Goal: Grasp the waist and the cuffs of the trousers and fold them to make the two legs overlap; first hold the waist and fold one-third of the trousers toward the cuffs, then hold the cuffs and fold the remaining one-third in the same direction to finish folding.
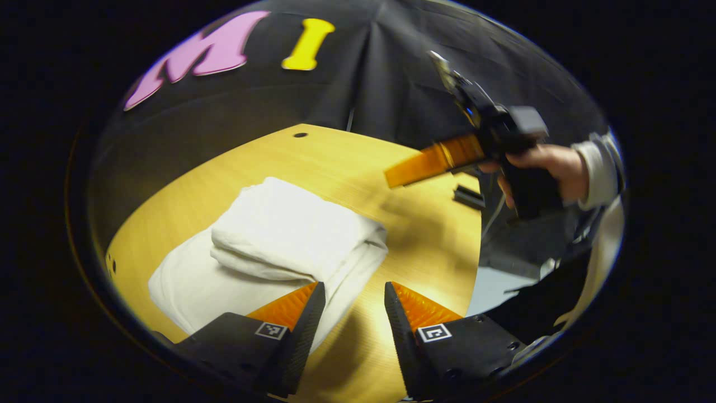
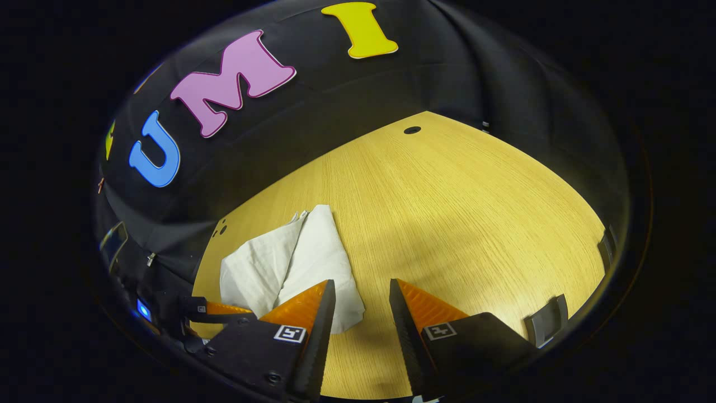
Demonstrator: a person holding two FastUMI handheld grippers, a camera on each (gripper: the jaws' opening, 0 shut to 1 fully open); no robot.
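The wooden table (image 1: 358, 162) spreads out ahead of both my tools, with the booth's black cloth (image 1: 391, 84) hanging behind it. On it lie the white trousers (image 1: 268, 246), folded into a thick bundle — in the left gripper view they sit just ahead and to the left of my left gripper (image 1: 354, 305), the upper fold stacked on a wider lower layer. In the right gripper view the trousers (image 2: 291, 268) lie ahead-left of my right gripper (image 2: 362, 302), partly behind its left finger. Both tools have their fingers spread apart with nothing between them — only bare tabletop shows in each gap. In the left gripper view my right gripper (image 1: 425, 165) hangs above the table's far right side, held by my hand (image 1: 551, 168) in a pale sleeve (image 1: 598, 173). A small round hole (image 2: 412, 130) marks the table's far edge.
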